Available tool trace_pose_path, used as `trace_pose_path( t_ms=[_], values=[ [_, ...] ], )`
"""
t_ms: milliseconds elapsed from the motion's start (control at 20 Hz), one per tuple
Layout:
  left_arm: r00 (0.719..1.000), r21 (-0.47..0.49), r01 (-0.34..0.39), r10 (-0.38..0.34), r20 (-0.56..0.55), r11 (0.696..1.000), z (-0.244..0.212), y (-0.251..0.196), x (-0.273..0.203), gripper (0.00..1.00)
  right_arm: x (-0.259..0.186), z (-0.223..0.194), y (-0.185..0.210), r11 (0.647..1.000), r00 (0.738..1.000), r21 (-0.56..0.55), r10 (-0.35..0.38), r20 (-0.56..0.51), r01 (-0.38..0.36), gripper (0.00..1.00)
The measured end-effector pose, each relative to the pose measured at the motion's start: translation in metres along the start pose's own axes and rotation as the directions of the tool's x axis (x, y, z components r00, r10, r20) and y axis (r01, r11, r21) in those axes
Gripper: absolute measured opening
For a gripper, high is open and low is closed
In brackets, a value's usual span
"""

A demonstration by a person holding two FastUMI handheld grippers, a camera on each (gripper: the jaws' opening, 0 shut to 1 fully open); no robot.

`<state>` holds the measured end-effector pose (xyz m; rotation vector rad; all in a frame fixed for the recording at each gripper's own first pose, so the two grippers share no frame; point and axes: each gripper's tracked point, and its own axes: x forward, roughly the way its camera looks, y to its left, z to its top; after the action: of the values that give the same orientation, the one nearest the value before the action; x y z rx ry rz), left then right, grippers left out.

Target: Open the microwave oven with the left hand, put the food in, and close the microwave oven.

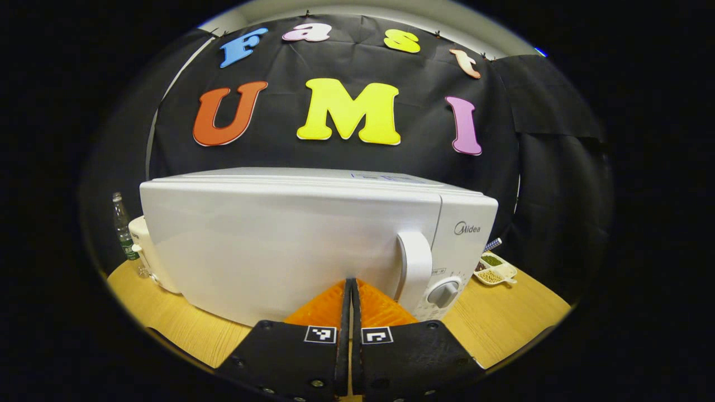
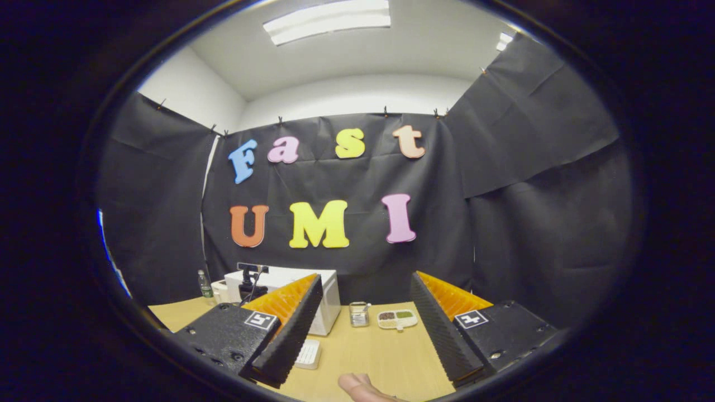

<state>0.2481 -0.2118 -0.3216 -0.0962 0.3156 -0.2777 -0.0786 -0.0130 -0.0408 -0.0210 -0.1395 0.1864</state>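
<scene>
A white microwave (image 1: 313,234) stands on a wooden table (image 1: 519,315), its door closed. Its long axis runs left to right across the table, and the door faces the front edge, toward the person. The curved door handle (image 1: 416,271) stands upright near the right end, just beside the control panel and its dial (image 1: 444,291).

The left gripper (image 1: 353,293) is close to the door, its fingers pressed together with nothing between them, just left of the handle. The right gripper (image 2: 363,329) hangs well back from the table, fingers spread wide and empty. A fingertip (image 2: 360,386) shows at the near table edge.

A divided dish (image 1: 494,269) sits right of the microwave; a bottle (image 1: 124,234) stands to its left. What the food is I cannot tell.

As I judge it, the pressed-together fingers cannot hook the handle; pushing in could nudge the microwave backward or slip off the smooth door.
</scene>
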Motion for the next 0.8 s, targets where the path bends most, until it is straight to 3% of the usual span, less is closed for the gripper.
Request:
trace_pose_path(
  t_ms=[50,100,350,400,450,500,600,750,800],
  values=[
    [1.0,-0.013,-0.001,0.0,-0.014,1.0,-0.004,0.0,-0.003,0.01,-0.004,0.002,0.0,1.0,1.0,0.002,0.002,0.011,-0.002,1.0],
    [1.0,-0.024,0.003,-0.003,-0.004,1.0,-0.002,0.0,-0.001,0.02,-0.008,0.004,0.001,1.0,1.0,0.002,0.002,0.017,-0.003,0.9],
    [1.0,-0.068,0.024,-0.024,0.005,0.997,-0.001,-0.005,-0.015,0.0,-0.024,0.003,-0.004,1.0,1.0,-0.02,-0.01,0.009,0.01,0.9],
    [1.0,-0.059,0.028,-0.027,0.014,0.998,0.001,-0.007,-0.022,0.0,-0.027,0.003,-0.006,1.0,1.0,-0.02,-0.015,0.011,0.015,1.0],
    [1.0,-0.043,0.017,-0.016,0.018,0.999,0.001,-0.005,-0.029,0.0,-0.029,0.005,-0.006,1.0,1.0,-0.014,-0.019,0.012,0.019,0.9],
    [1.0,-0.034,0.02,-0.019,0.017,0.999,0.003,-0.007,-0.038,0.0,-0.032,0.005,-0.007,1.0,1.0,-0.009,-0.022,0.01,0.022,1.0],
    [1.0,-0.012,-0.003,0.003,0.016,1.0,0.011,-0.002,-0.056,0.0,-0.036,0.007,-0.008,0.999,0.999,-0.007,-0.033,0.008,0.033,1.0],
    [0.999,-0.03,-0.023,0.024,0.049,0.999,0.029,0.003,-0.092,0.95,-0.041,0.01,-0.008,0.999,0.999,-0.015,-0.052,0.005,0.052,1.0],
    [0.998,-0.04,-0.027,0.029,0.054,0.999,0.036,0.004,-0.107,0.94,-0.043,0.012,-0.006,0.999,0.999,-0.014,-0.051,0.003,0.051,0.9]
  ],
)
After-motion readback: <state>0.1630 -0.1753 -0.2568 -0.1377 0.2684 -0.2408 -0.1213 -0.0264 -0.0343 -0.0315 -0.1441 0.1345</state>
